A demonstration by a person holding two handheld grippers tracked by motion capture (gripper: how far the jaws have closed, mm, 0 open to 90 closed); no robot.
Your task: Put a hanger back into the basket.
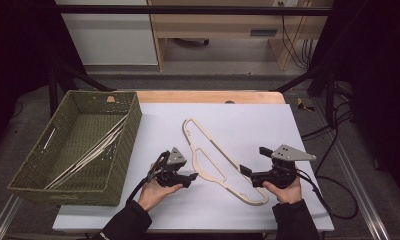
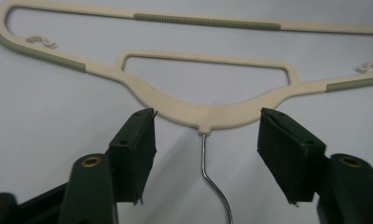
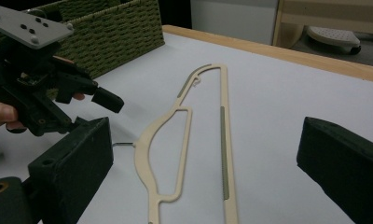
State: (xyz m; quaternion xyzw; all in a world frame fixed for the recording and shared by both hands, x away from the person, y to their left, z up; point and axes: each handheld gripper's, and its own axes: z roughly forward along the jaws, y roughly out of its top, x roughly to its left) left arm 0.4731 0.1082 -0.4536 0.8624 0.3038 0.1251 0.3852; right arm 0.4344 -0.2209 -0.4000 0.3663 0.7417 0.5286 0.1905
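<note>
A: Where does the cream plastic clothes hanger (image 1: pixel 215 157) lie?

B: Flat on the white sheet at the centre of the high view, right of the green woven basket (image 1: pixel 28 175). The left gripper (image 2: pixel 205 133) straddles its neck and wire hook (image 2: pixel 211 179), jaws partly open, nothing gripped, probably lining up a pinch.

A: The right gripper (image 3: pixel 205 163)?

B: Wide open, empty, lower right, probably waiting.

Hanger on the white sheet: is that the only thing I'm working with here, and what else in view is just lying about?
In the job:
- cream hanger, flat on the white sheet, wire hook toward the left gripper
- left gripper, jaws open astride the hanger's neck, not touching it
- right gripper, open, beside the hanger

Lying about:
- green woven basket with hangers inside
- wooden shelf behind the table
</note>
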